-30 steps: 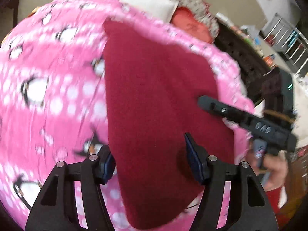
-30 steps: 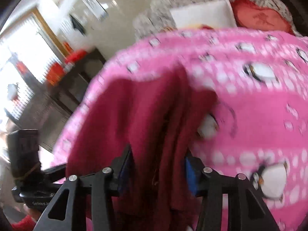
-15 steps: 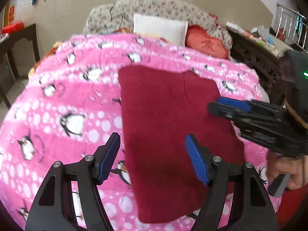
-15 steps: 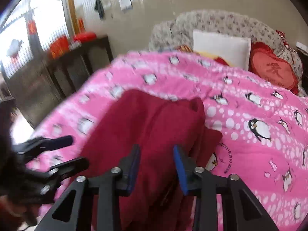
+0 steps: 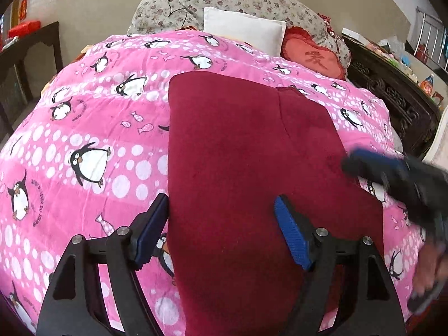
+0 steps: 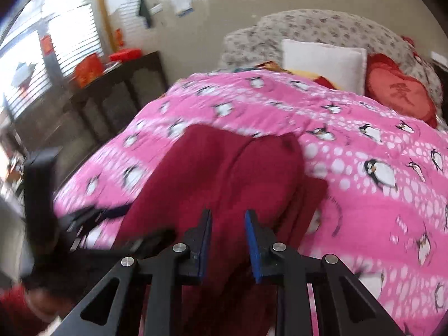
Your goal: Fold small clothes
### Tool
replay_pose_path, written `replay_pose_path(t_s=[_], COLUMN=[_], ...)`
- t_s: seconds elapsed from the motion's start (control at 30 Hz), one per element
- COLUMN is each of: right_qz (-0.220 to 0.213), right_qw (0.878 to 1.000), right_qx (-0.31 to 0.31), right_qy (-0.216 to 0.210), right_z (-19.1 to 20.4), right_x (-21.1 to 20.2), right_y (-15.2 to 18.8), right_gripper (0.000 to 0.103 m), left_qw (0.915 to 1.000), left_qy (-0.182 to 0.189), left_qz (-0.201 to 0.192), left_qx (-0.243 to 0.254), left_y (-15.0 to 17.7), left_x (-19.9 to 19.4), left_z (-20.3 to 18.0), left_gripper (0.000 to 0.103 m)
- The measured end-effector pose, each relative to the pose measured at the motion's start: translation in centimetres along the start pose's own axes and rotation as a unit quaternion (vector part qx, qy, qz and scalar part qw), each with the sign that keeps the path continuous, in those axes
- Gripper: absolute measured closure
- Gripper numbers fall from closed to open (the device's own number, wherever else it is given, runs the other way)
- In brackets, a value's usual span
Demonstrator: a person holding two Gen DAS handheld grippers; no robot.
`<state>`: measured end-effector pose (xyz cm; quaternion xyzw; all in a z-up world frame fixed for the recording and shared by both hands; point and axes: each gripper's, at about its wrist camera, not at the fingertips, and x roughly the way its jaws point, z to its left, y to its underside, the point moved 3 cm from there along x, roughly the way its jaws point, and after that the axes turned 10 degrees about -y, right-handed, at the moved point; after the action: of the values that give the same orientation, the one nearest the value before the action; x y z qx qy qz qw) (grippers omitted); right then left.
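Note:
A dark red garment [image 5: 246, 173] lies flat, folded lengthwise, on a pink penguin blanket [image 5: 92, 128]. My left gripper [image 5: 221, 232] is open and empty above the garment's near left part. The other gripper's blurred fingers [image 5: 372, 165] show at the right edge of the garment. In the right wrist view the garment [image 6: 224, 184] lies ahead, and my right gripper [image 6: 228, 240] is open with a narrow gap, above the near end of the cloth and holding nothing. The left gripper [image 6: 92, 215] shows blurred at the left.
A white pillow [image 5: 243, 30], a red heart cushion [image 5: 313, 56] and a floral quilt [image 5: 238, 0] lie at the bed's head. Dark wooden furniture stands left [image 6: 117, 98] and right [image 5: 392, 95] of the bed.
Both grippers have pulled back from the garment, which now lies flat. The left jaws stay wide. The right jaws have narrowed and the cloth is no longer between them.

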<state>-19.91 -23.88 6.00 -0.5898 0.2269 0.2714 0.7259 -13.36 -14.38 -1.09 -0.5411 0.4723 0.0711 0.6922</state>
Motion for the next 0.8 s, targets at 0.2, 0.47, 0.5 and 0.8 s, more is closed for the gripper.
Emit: replay_pose_path(t_s=[0.2,0.47,0.5,0.8], right_qz=[0.006,-0.068,-0.073,-0.090], right_qw=[0.999,0.996,0.995,0.994], right_qx=[0.039,0.015,0.014,0.017], right_qy=[0.023,0.055,0.059,0.065], right_z=[-1.2,1.7,1.9,3.8], right_x=[1.0,-4.1,-4.4,-5.1], right_y=[2.6,2.0,2.0,2.2], right_gripper=[0.079,0.066,0.066,0.066], left_qw=[1.0000,0.9974,0.9971,0.9936], left_qy=[-0.006,-0.041,-0.043,-0.074], left_qz=[0.001,-0.058,-0.062,-0.083], left_qx=[0.002,-0.007,-0.010,-0.019], left_y=[0.3,0.7,0.8,1.3], left_x=[-0.4,-3.9,-4.2,-6.7], left_z=[-0.3,0.4,0.5,1.1], left_gripper=[0.025,0.025,0.025,0.025])
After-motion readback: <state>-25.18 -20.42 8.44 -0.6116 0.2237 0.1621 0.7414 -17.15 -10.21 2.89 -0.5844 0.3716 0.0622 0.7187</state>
